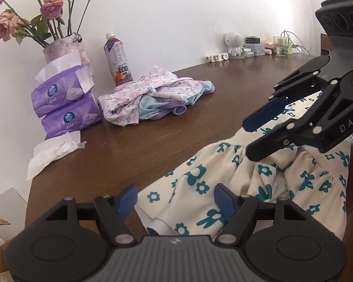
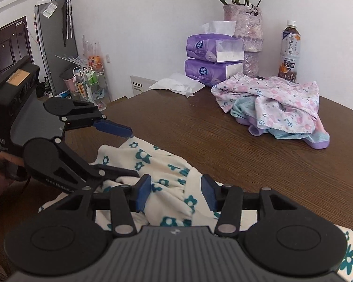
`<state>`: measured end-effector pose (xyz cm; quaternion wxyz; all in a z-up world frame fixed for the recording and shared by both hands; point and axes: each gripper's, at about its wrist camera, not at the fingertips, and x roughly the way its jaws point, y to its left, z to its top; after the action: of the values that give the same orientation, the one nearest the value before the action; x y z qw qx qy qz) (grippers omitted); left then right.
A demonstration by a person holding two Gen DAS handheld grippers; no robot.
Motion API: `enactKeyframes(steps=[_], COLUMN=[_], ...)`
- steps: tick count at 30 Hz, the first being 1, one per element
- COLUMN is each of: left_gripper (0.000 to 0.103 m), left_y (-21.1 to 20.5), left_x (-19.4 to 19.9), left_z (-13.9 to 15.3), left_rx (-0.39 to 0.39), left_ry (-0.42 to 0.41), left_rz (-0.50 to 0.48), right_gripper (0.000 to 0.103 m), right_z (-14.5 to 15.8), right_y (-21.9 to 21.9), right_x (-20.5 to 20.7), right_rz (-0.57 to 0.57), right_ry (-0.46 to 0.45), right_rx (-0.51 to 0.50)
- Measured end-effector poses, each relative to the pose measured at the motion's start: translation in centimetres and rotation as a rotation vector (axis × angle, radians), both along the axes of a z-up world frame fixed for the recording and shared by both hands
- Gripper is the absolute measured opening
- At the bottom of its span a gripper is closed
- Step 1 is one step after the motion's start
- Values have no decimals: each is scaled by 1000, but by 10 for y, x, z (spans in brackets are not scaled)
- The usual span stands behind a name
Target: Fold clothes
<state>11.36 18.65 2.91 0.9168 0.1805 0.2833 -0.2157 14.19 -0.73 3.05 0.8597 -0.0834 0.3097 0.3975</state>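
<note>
Close up, a cream garment w/ teal flower print (image 1: 223, 178) lies bunched at the near edge of a dark wood desk (image 1: 134, 145). Left gripper (image 1: 175, 203): jaws wide, cloth between them but pads not pressing. Right gripper (image 2: 176, 196): jaws about half open, a fold of cloth between; whether they pinch it is unclear. Fabric looks light, soft, floppy, likely to sag and slide; best taken at a hem or corner, both sides. A pink floral pile (image 1: 153, 96) sits far off, untouched.
</note>
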Motion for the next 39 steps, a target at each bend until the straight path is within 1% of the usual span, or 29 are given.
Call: enactKeyframes(steps=[2, 6, 10, 12, 13, 14, 15, 16, 18, 19, 21, 22, 24, 25, 26, 27, 28, 29, 31, 33, 35, 37, 39], left_gripper=[76, 77, 81, 81, 77, 55, 37, 12, 11, 9, 7, 7, 11, 22, 44, 56, 73, 78, 78, 78, 78, 78, 66], left_y=[0, -1, 1, 1, 2, 2, 2, -1, -5, -5, 0, 5, 15, 19, 20, 19, 17, 15, 7, 3, 1, 3, 7], left_x=[0, -1, 0, 1, 1, 1, 1, 0, -2, -2, 2, 4, 9, 10, 10, 8, 7, 5, 4, 6, 8, 11, 12], left_z=[-1, -2, -3, -2, -2, -2, -2, -2, -2, -1, 3, 6, 12, 17, 20, 23, 25, 27, 23, 15, 6, 0, -3], left_rx=[-2, 3, -3, -15, -23, -31, -36, -36, -30, -26, -62, -99, -170, -199, -211, -192, -173, -149, -92, -59, -45, -57, -92], left_ry=[-8, -28, -26, -15, -8, -2, 4, 9, 17, 23, 62, 79, 107, 103, 91, 65, 38, 16, 10, 27, 41, 51, 63], left_rz=[4, 1, 0, -19, -32, -45, -59, -72, -96, -96, -78, -59, -23, -10, 1, 11, 21, 24, -4, -29, -33, -33, -43], right_gripper=[49, 49, 49, 49, 49, 49, 49, 49, 49, 49, 49, 49, 49, 49, 49, 49, 49, 49, 49, 49, 49, 49, 49], right_z=[-1, -7, -8, -7, -7, -7, -7, -7, -7, -7, -7, -7, -7, -8, -8, -8, -9, -9, -9, -9, -10, -11, -11], right_y=[9, 19, 21, 21, 21, 22, 22, 22, 21, 21, 20, 20, 18, 18, 17, 16, 16, 15, 14, 13, 12, 11, 10], right_x=[3, 6, 6, 5, 5, 4, 4, 4, 4, 4, 4, 3, 2, 1, 1, 0, 0, -1, -2, -4, -4, -5, -6], right_rz=[2, -8, -21, -27, -27, -28, -28, -29, -32, -33, -34, -34, -34, -35, -36, -38, -40, -41, -41, -41, -40, -39, -38], right_ry=[5, 24, 20, 14, 10, 8, 6, 7, 13, 15, 16, 16, 17, 18, 19, 19, 20, 20, 18, 16, 16, 17, 17], right_rx=[-6, -16, -21, -27, -29, -30, -31, -31, -30, -29, -29, -29, -30, -30, -30, -30, -30, -30, -30, -30, -30, -30, -30])
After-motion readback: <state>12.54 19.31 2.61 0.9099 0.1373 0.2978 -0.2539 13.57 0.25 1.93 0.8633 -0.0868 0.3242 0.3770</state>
